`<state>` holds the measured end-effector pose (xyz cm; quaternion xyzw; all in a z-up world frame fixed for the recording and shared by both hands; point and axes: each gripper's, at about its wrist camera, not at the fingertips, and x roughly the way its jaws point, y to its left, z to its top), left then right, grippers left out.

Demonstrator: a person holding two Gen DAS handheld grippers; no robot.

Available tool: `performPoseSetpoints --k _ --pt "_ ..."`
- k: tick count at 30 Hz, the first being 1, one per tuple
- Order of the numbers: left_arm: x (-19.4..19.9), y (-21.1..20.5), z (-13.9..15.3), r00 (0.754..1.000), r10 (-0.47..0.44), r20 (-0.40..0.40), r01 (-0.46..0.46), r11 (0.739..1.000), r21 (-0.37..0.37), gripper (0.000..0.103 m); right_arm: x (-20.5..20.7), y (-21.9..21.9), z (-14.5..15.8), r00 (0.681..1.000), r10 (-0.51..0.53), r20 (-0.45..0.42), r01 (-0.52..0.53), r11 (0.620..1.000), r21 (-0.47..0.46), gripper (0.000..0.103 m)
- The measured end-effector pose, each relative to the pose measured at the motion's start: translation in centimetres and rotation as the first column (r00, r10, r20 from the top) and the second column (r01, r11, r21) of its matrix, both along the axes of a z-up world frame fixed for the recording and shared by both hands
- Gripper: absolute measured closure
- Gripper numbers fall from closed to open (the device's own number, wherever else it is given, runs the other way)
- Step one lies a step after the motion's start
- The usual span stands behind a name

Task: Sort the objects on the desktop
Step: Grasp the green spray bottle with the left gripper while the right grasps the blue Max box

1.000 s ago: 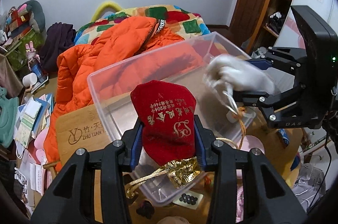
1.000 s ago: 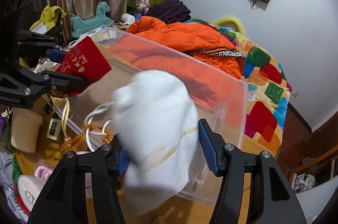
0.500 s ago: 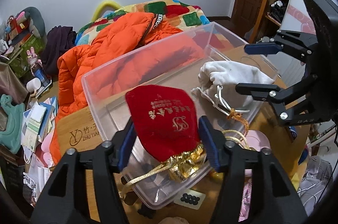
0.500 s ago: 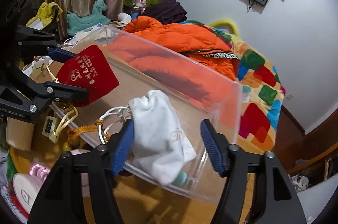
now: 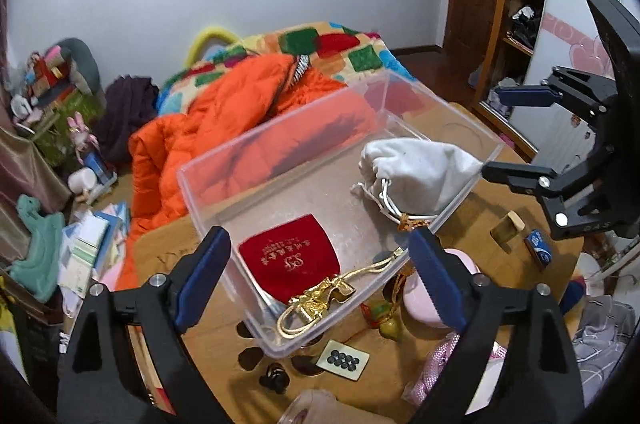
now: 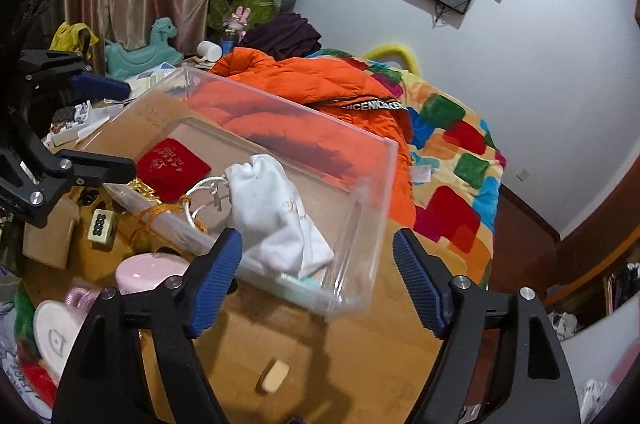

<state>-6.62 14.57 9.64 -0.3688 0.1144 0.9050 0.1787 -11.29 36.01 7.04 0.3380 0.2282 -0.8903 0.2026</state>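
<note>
Both of your grippers have just been opening, and now the fingers stand wide with nothing between them: the left gripper [image 5: 320,276] is above the near corner of the clear plastic box [image 5: 280,160], and the right gripper [image 6: 318,276] is above the box's other end. The red velvet pouch [image 5: 288,256] lies flat on the box floor at the end nearest your left gripper; its long axis runs toward that near corner, its gold tied mouth [image 5: 320,298] points to the corner, and the closed bottom points into the box. The white drawstring pouch [image 6: 276,220] lies at the opposite end of the box; its long axis runs along the box length, and the gathered mouth with the white cord points toward the red pouch. The risk I see is with the cords. The gold tassel cord [image 5: 384,260] and the orange knotted cord [image 6: 160,214] seem to hang over the front wall of the box, so if you draw back low, a finger could catch a cord and pull a pouch out again. The box looks light, so a finger that knocks its wall could push it across the table [image 6: 320,356] against the pink dish [image 6: 150,270] and the mahjong tile [image 6: 102,224] just beside it.
</note>
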Motion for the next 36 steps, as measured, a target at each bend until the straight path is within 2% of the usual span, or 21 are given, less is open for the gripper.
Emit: performPoseSetpoints --k 6,10,18,21,25,29,36 --pt "2.1 -0.2 1.4 0.997 0.035 -0.068 -0.037 0.999 -0.033 0.01 2.5 0.7 0.8 0.999 -0.021 -0.045 0.021 1.0 -0.007 0.019" --pt "3.6 -0.7 2.3 0.994 0.058 -0.091 -0.059 0.998 -0.012 0.01 4.2 1.0 1.0 0.997 -0.031 -0.07 0.03 0.999 -0.01 0.009" --pt "7.3 -2.3 2.2 0.988 0.116 -0.105 -0.112 0.993 0.042 0.01 8.4 1.5 0.9 0.988 -0.048 -0.145 0.051 0.999 0.014 0.006" --pt "8.7 -3.6 1.6 0.985 0.149 -0.084 -0.142 0.987 0.078 0.01 9.7 1.9 0.5 0.989 -0.041 -0.139 0.043 0.999 0.008 0.006" --pt "10.5 -4.9 0.8 0.979 0.183 -0.086 -0.178 0.982 0.072 0.01 11.1 2.4 -0.3 0.988 -0.05 -0.147 0.052 0.999 0.008 0.006" --pt "11.8 -6.1 -0.5 0.975 0.218 -0.052 -0.213 0.974 0.079 0.01 12.0 3.7 -1.0 0.993 -0.068 -0.098 0.061 0.995 -0.076 0.006" --pt "14.6 -6.1 -3.1 0.969 0.239 -0.069 -0.239 0.971 0.012 0.01 12.9 5.0 -3.4 0.992 -0.116 -0.043 0.111 0.988 -0.105 0.006"
